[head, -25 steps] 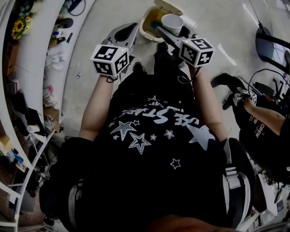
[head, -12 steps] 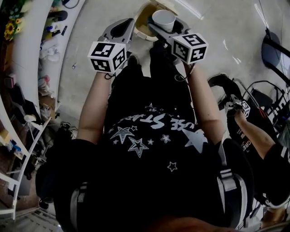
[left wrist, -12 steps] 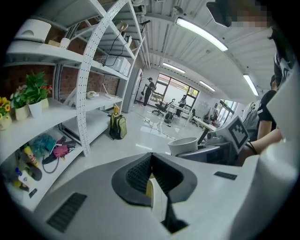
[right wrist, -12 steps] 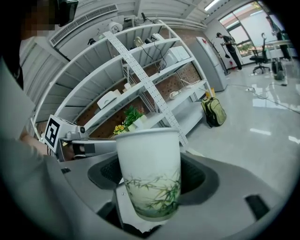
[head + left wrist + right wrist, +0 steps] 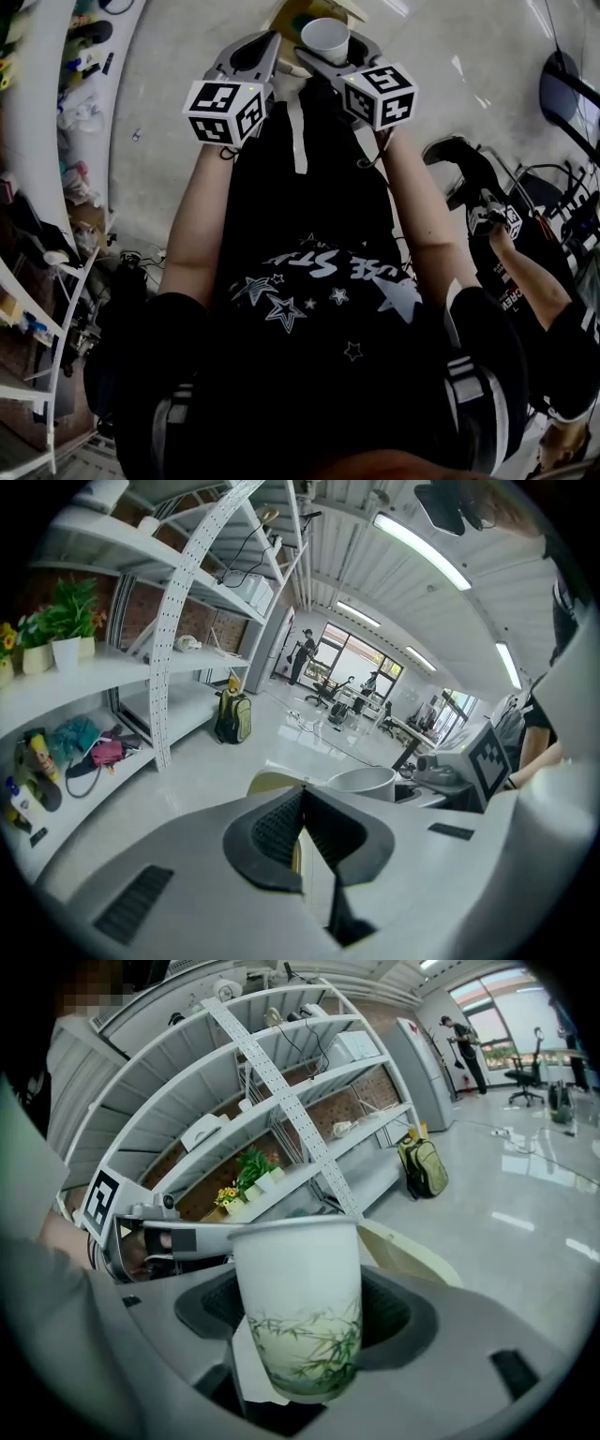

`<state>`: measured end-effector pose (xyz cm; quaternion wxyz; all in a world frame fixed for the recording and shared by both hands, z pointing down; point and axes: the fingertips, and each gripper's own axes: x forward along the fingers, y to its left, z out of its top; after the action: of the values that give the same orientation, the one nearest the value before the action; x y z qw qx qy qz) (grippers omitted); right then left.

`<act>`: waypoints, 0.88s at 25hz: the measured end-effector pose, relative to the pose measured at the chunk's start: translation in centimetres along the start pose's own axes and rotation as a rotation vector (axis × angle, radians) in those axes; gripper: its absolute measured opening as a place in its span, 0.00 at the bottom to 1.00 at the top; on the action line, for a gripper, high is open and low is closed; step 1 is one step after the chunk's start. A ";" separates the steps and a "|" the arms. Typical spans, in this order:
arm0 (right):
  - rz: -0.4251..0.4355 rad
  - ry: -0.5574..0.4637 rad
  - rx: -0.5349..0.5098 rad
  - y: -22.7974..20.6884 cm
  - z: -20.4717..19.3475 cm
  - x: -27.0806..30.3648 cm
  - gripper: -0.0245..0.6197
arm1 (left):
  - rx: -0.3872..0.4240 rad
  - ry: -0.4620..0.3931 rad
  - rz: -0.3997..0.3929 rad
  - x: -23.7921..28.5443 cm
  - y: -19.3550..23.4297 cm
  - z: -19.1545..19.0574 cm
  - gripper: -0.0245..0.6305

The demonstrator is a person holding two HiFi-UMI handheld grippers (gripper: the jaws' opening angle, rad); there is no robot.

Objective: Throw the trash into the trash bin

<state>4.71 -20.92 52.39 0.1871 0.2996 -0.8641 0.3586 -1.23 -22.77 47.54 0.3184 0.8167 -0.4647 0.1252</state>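
My right gripper (image 5: 328, 52) is shut on a white paper cup (image 5: 325, 39) printed with green bamboo; the cup (image 5: 300, 1283) stands upright between the jaws of that gripper (image 5: 305, 1335). The cup hangs just in front of a cream trash bin (image 5: 298, 15) with its lid up, at the top edge of the head view. Behind the cup, the bin's cream lid (image 5: 412, 1252) shows. My left gripper (image 5: 272, 39) is beside it on the left, its jaws shut with nothing seen held (image 5: 300, 803). From there the bin (image 5: 270, 783) and cup (image 5: 361, 782) lie just ahead.
White shelving (image 5: 66, 103) with small items curves along the left. A backpack (image 5: 232, 719) leans by the shelf on the floor. Another person (image 5: 539, 281) sits at the right holding a device, with a black chair base (image 5: 567, 89) beyond.
Both grippers have sunk and moved toward the bin, which now sits at the top edge of the head view. The cup stays in the right gripper.
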 end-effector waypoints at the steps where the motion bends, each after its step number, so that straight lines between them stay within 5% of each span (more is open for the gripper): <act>1: -0.010 -0.001 0.014 -0.2 -0.5 0.2 0.57 | -0.008 0.004 -0.004 0.3 0.1 -0.5 0.05; 12: -0.092 0.025 0.105 -4.0 -7.3 4.1 0.57 | -0.043 0.091 0.011 4.8 4.1 -8.5 0.05; 22: -0.083 0.076 0.149 -6.7 -11.7 7.7 0.57 | -0.087 0.175 0.041 7.2 7.1 -14.8 0.05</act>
<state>4.57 -19.09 67.86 0.2116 0.3346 -0.8142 0.4247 -1.96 -20.80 65.33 0.3903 0.7784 -0.4566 0.1824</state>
